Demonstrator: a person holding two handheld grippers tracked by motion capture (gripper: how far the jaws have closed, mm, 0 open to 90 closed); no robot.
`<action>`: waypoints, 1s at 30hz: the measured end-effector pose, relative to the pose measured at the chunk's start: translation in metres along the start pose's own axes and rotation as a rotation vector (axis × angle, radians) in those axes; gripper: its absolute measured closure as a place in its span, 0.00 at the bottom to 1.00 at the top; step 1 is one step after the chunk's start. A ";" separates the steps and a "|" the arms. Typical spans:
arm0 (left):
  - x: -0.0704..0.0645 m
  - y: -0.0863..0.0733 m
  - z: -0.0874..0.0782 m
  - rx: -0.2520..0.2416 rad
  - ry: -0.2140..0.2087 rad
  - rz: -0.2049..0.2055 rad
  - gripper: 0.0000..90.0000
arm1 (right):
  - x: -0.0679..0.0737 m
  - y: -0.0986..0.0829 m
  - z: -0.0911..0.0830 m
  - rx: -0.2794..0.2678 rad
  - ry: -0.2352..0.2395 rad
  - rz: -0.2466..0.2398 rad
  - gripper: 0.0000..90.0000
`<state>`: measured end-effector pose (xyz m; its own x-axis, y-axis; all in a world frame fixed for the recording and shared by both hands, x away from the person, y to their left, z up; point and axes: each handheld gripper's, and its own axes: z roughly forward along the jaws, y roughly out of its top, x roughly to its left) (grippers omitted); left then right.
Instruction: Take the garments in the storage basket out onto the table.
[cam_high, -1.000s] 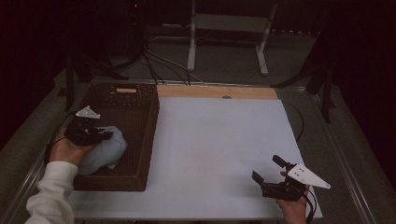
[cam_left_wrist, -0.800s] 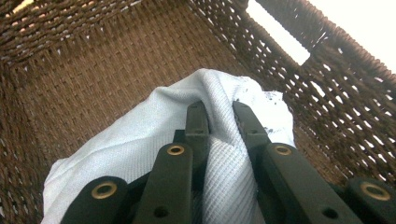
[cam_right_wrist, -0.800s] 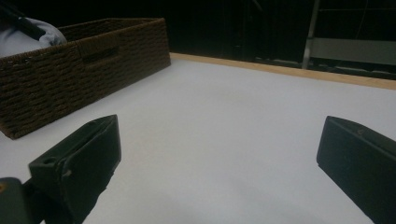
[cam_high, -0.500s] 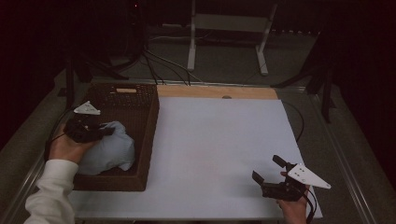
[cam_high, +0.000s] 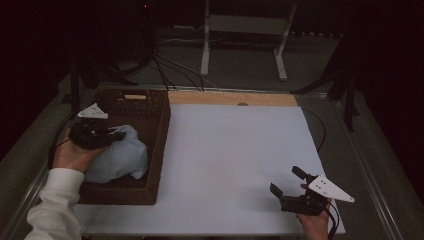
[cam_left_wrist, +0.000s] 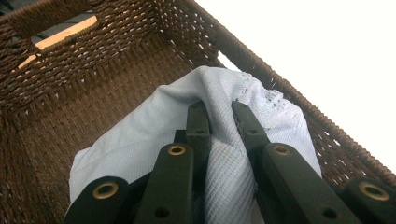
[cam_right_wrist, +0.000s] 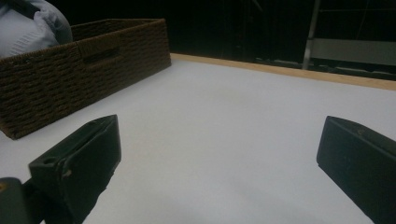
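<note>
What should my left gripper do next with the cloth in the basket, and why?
Probably lift it straight up. The left gripper is shut on a fold of the pale cloth, whose bulk sits inside the wicker basket. The right gripper waits open over the white table.

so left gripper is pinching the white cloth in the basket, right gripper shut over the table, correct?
Not quite. The right gripper is open: the right gripper view shows its jaws wide apart over the white table. The rest holds: the left gripper pinches the cloth in the basket.
</note>
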<state>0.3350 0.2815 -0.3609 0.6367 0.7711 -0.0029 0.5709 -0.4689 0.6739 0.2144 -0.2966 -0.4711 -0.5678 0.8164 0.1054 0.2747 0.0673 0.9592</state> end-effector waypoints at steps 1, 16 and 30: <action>0.000 0.001 0.000 -0.004 -0.001 -0.001 0.89 | 0.000 0.000 0.000 0.000 0.000 0.000 0.00; -0.003 0.003 -0.008 -0.039 -0.024 0.001 0.89 | 0.000 0.000 0.000 -0.002 0.000 0.002 0.00; -0.004 0.007 -0.017 -0.058 -0.046 0.012 0.89 | 0.000 0.000 0.001 0.000 0.003 0.002 0.00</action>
<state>0.3271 0.2825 -0.3437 0.6674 0.7442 -0.0277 0.5327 -0.4510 0.7161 0.2150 -0.2960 -0.4715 -0.5699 0.8146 0.1083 0.2761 0.0657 0.9589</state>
